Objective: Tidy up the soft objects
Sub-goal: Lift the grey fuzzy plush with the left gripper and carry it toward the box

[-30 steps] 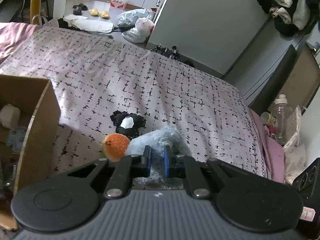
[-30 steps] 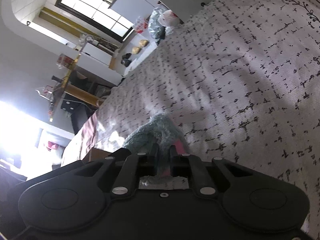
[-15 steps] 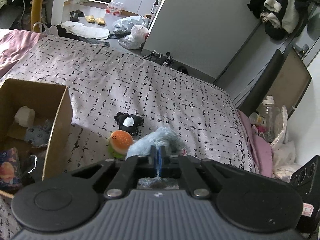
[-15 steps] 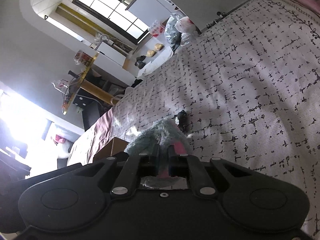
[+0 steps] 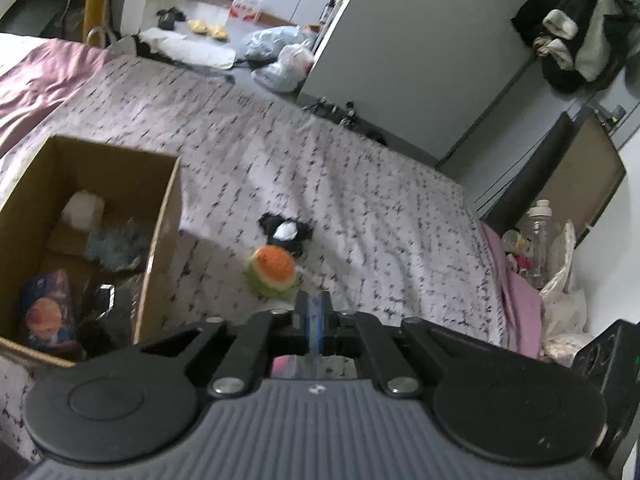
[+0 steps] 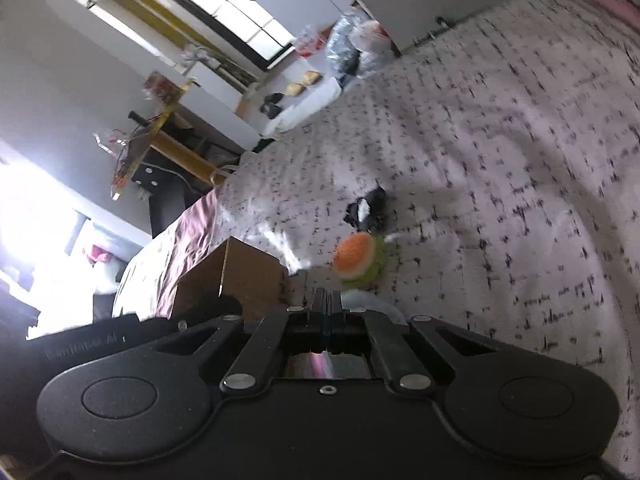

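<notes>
An orange and green burger plush [image 5: 272, 271] lies on the patterned bedspread [image 5: 360, 184], with a black and white soft toy [image 5: 285, 232] just behind it. Both show in the right wrist view, burger plush [image 6: 358, 260] and black toy [image 6: 367, 209]. An open cardboard box [image 5: 158, 240] at the left holds several soft items, one a blue furry one [image 5: 114, 246]. My left gripper [image 5: 313, 312] is shut, raised just short of the burger plush. My right gripper [image 6: 328, 306] is shut too; a pale bluish shape [image 6: 370, 306] sits just beyond its tips, and I cannot tell if it is held.
The box corner [image 6: 240, 276] shows in the right wrist view. Plastic bags [image 5: 280, 56] and slippers [image 5: 208, 26] lie on the floor beyond the bed. A bottle [image 5: 538, 224] and clutter stand at the bed's right side. Clothes [image 5: 580, 20] hang on the wall.
The blue furry plush that sat between both grippers' fingers no longer shows there. Both grippers have closed fully and pulled up and back, so more of the box interior shows.
</notes>
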### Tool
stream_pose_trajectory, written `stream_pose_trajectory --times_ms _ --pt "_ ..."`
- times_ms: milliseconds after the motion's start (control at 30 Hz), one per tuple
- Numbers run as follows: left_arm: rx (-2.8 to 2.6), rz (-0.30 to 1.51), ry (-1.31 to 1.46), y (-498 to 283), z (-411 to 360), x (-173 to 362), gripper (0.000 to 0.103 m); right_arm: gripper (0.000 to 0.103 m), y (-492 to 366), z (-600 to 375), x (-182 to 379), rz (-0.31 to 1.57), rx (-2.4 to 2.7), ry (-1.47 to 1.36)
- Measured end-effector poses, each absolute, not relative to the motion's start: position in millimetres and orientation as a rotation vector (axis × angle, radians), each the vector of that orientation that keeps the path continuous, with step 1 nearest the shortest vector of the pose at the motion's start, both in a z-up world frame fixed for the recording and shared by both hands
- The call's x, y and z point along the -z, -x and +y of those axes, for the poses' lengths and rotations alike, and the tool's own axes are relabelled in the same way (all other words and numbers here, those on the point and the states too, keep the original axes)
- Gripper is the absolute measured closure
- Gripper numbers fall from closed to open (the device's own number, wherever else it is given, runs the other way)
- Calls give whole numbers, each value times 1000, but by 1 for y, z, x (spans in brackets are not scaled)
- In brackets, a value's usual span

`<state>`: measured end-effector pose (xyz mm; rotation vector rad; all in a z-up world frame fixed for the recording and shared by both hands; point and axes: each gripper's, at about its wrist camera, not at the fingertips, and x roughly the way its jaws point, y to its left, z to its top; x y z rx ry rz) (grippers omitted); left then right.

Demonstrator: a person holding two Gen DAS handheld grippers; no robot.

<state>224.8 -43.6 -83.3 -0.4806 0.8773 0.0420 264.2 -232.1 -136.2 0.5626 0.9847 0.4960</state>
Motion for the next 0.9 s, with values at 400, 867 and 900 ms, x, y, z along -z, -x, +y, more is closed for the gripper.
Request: stream_pose_trajectory --times_ms 400,867,900 --pt "-75 955 472 -224 -37 105 94 81 -261 -227 159 1079 -461 -627" --pt "-161 987 504 -230 -30 122 82 61 -278 -208 193 1166 -476 -629" --pt "-167 989 506 -231 -30 123 81 61 -280 -207 199 1178 -472 -635"
